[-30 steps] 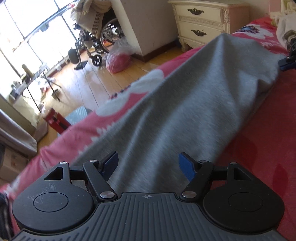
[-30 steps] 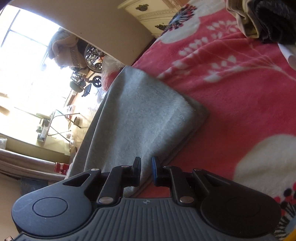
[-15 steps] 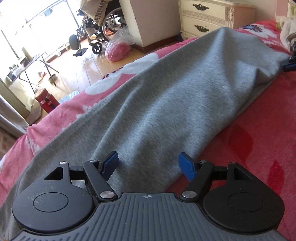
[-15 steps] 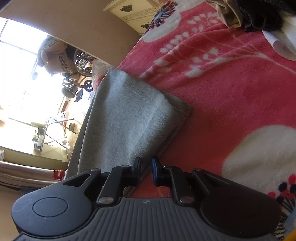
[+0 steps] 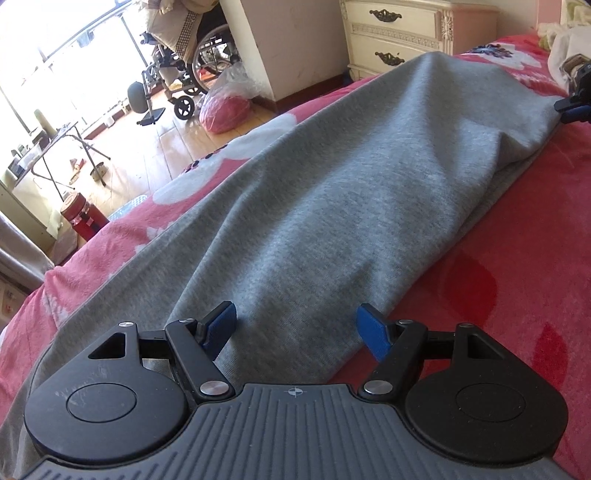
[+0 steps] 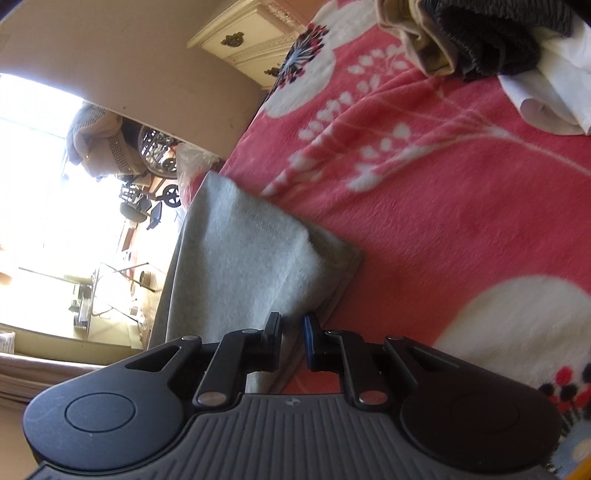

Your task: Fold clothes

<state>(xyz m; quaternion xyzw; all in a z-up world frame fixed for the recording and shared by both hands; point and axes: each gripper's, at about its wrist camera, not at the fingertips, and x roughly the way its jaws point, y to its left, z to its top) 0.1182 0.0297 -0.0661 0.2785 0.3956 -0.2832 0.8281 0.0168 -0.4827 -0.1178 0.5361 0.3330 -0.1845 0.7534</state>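
A long grey garment (image 5: 351,206) lies stretched across the red flowered blanket (image 5: 524,266), from near my left gripper to the far right. My left gripper (image 5: 297,325) hovers over its near end, open wide, the blue pads apart with cloth lying below them. At the far end, my right gripper (image 5: 574,107) pinches the garment's corner. In the right wrist view, the right gripper (image 6: 291,338) is shut on the garment's edge (image 6: 251,266), and grey cloth runs in between its narrow fingers. The hemmed end is bunched just ahead.
A pile of dark, beige and white clothes (image 6: 491,48) sits on the blanket beyond the right gripper. Past the bed's edge are a cream nightstand (image 5: 402,33), a wheelchair (image 5: 192,77), a pink bag (image 5: 225,114) and a red canister (image 5: 79,218) on the wooden floor.
The left wrist view has shifted, and more of the garment's near end and the bed's edge shows. The right gripper has rolled slightly, still shut on the cloth.
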